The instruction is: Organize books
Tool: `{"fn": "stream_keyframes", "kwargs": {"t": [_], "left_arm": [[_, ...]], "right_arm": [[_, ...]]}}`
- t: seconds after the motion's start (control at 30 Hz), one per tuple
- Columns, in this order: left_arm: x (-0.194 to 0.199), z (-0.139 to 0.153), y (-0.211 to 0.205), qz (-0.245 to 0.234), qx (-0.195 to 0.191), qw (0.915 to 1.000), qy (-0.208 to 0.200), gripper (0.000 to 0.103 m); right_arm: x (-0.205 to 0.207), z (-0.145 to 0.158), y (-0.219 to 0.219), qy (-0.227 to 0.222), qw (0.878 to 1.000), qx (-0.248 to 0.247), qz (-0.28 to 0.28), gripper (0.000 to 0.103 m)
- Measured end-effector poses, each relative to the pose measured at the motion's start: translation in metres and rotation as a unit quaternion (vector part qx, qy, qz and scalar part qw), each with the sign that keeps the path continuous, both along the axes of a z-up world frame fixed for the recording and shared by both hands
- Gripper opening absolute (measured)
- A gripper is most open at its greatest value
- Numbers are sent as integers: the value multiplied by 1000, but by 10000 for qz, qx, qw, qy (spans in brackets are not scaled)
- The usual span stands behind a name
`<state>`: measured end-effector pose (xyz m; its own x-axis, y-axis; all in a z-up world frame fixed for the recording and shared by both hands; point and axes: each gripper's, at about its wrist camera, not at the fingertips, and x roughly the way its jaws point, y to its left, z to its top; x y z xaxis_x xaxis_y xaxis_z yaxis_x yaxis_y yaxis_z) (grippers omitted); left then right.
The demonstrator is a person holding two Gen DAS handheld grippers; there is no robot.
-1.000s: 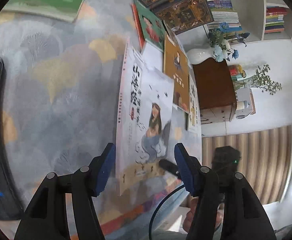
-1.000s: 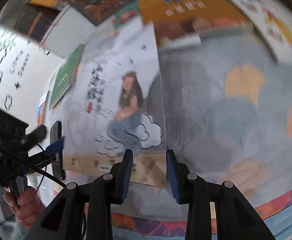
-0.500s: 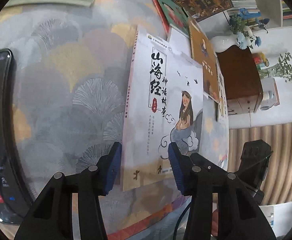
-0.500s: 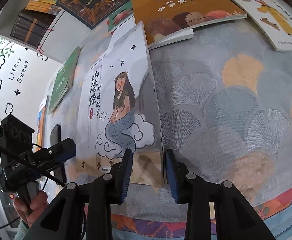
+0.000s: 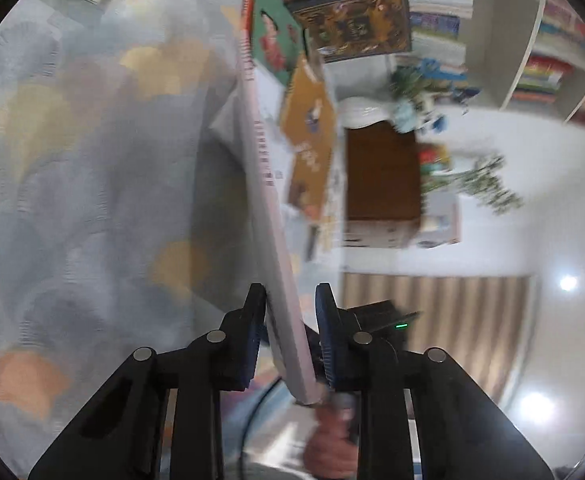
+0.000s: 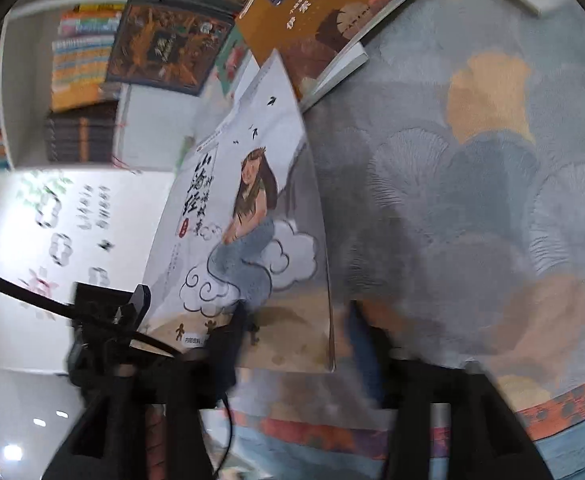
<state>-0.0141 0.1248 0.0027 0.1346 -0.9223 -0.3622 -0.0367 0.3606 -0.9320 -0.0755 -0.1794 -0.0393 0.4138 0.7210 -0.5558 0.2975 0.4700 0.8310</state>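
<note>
A white picture book [image 6: 252,220] with a mermaid on its cover is tilted up off the patterned rug [image 6: 472,200]. In the left wrist view I see this book [image 5: 264,184] edge-on, its near corner between the blue pads. My left gripper [image 5: 290,320] is closing and grips that corner; in the right wrist view it [image 6: 138,304] sits at the book's lower left edge. My right gripper [image 6: 296,328] is blurred and opening, its jaws wide. The book's lower right corner lies between them, untouched by either pad. A hand [image 5: 328,440] holds the right gripper's handle.
More books lie on the rug beyond: an orange one [image 6: 324,12], a dark ornate one [image 6: 164,48] and a green one [image 5: 272,40]. A wooden cabinet [image 5: 380,176] with a white vase [image 5: 364,114] and a filled bookshelf [image 5: 540,40] stand past the rug's edge.
The white book went from lying flat to tilted up on its edge. My left jaws closed onto its corner, and my right jaws, shut on the other corner before, have spread apart.
</note>
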Motion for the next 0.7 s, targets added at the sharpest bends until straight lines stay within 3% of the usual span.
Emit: {"fn": "stream_keyframes", "kwargs": {"t": [0.17,0.27,0.37,0.43,0.47,0.53,0.57,0.63,0.7], "left_arm": [[10,-13,-2,54,-482,9979,436,21],[11,-18,0,30,-429,9977,528,21],[13,-18,0,14,40,9989,473,21],[14,-15,-1,-93,614,9976,292,21],[13,-12,-4,-185,1021,9945,110,21],[11,-6,-13,-328,1573,9868,-185,21],[10,-1,-18,-403,1879,9806,-389,21],[7,11,-27,-488,2391,9661,-845,21],[4,27,-28,-502,2534,9579,-1253,21]], "right_arm": [[5,-20,-1,138,9957,886,-245,65],[12,-19,-3,74,9947,974,-326,40],[17,-2,4,-95,9995,280,-112,28],[22,18,16,-281,9977,-587,167,23],[24,33,28,-468,9893,-1312,422,23],[26,51,48,-715,9688,-2231,805,23],[27,64,66,-906,9473,-2865,1106,23],[26,78,86,-1177,9196,-3459,1443,23],[25,89,97,-1371,9109,-3544,1605,23]]}}
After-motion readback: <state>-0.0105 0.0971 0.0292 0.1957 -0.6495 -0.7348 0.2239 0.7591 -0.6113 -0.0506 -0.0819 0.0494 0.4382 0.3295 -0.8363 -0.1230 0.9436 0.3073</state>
